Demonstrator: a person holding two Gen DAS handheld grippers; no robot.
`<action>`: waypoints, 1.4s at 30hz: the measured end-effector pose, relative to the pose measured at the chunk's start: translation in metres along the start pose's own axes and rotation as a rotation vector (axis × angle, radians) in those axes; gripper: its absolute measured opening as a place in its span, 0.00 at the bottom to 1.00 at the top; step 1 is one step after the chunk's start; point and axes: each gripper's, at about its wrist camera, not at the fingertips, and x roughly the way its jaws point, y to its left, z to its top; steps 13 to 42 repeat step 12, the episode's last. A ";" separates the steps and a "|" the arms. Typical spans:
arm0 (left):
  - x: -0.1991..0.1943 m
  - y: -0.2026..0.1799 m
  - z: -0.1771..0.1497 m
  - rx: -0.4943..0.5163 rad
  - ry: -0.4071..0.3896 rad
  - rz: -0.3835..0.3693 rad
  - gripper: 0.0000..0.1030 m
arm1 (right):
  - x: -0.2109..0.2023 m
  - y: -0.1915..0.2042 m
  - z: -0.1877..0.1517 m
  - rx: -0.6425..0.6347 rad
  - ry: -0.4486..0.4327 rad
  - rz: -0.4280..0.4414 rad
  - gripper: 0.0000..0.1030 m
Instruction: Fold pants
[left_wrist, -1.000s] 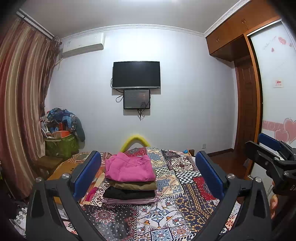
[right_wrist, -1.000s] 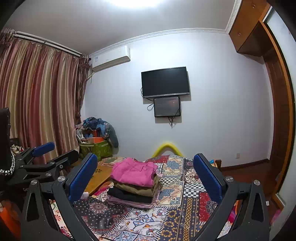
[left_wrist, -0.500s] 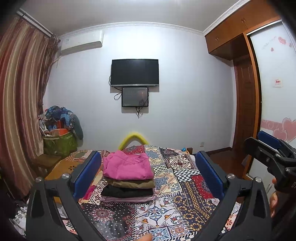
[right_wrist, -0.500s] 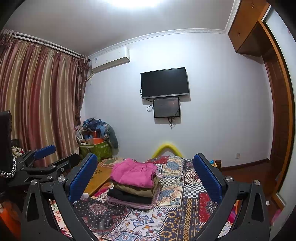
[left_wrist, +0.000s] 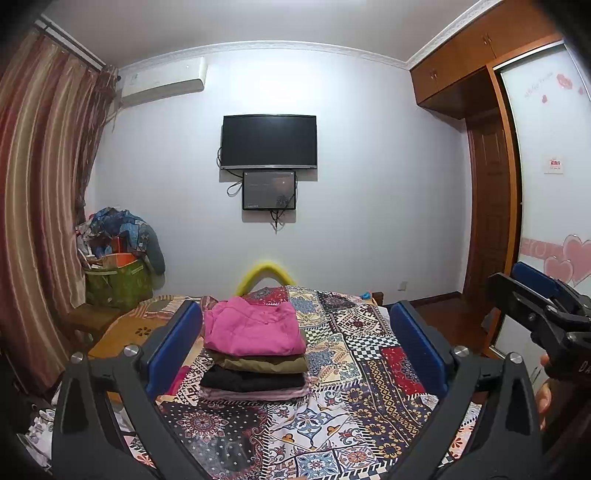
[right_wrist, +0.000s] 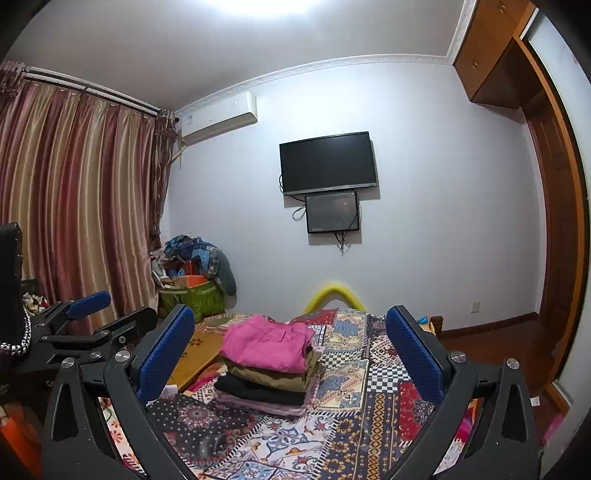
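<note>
A stack of folded pants lies on the patchwork bedspread (left_wrist: 369, 369): pink pants (left_wrist: 255, 326) on top, then olive (left_wrist: 266, 363), black (left_wrist: 251, 380) and a pale pink pair at the bottom. The stack also shows in the right wrist view (right_wrist: 269, 341). My left gripper (left_wrist: 293, 343) is open and empty, held above the bed short of the stack. My right gripper (right_wrist: 290, 349) is open and empty too, at a similar height. Each gripper shows at the edge of the other's view, the right one (left_wrist: 535, 295) and the left one (right_wrist: 88, 317).
A green bag heaped with clothes (left_wrist: 118, 266) stands at the far left by the striped curtain (left_wrist: 37, 206). A TV (left_wrist: 269, 141) hangs on the far wall. A wardrobe and door (left_wrist: 491, 206) are on the right. A yellow foam arc (left_wrist: 264, 271) sits at the bed's far end.
Both grippers have drifted only slightly; the left view has tilted a little so the stack sits somewhat lower and more to the left. Both stay open and empty.
</note>
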 end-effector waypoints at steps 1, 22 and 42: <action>0.000 0.000 0.000 -0.001 0.002 -0.001 1.00 | 0.000 0.000 0.000 0.000 0.000 0.001 1.00; 0.005 0.002 0.000 -0.009 0.019 0.002 1.00 | 0.001 0.000 -0.001 0.009 0.009 0.002 1.00; 0.005 0.002 0.000 -0.009 0.019 0.002 1.00 | 0.001 0.000 -0.001 0.009 0.009 0.002 1.00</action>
